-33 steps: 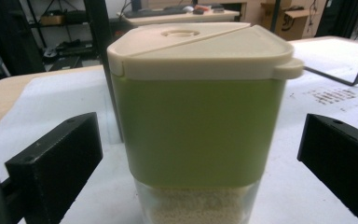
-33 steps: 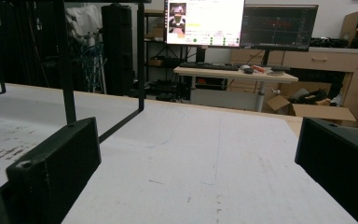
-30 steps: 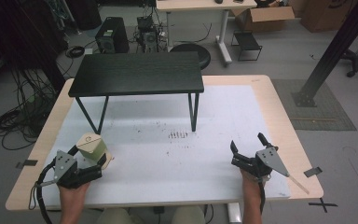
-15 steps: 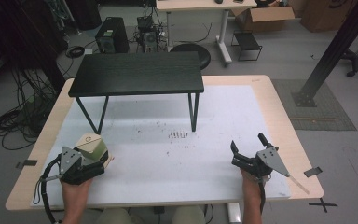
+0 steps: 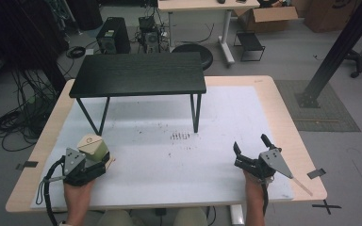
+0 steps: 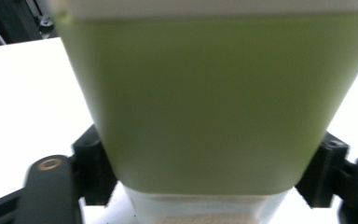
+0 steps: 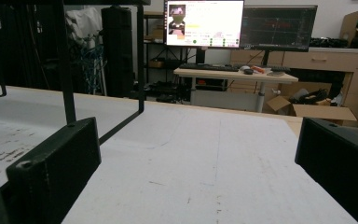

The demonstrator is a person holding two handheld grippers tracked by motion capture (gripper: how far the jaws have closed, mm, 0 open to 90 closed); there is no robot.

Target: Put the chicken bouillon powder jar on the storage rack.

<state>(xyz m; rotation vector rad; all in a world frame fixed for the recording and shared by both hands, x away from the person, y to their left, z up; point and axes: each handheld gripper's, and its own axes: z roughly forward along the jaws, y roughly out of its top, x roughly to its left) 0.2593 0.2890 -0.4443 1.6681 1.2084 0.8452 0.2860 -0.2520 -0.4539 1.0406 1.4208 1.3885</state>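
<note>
Gripping green tub (image 6: 205, 102) low on body with left gripper (image 5: 94, 165), jaws just closed in, pads snug on both sides. Tub sits near-left corner of table (image 5: 226, 117), leaning a bit. Feels like light, stiff plastic, probably slick; hold below lid. Right gripper (image 5: 250, 151) wide open, empty.

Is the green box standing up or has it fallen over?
Standing up. The green box sits on its base on the white table, pale lid on top, with the left tool closed around its bottom.
</note>
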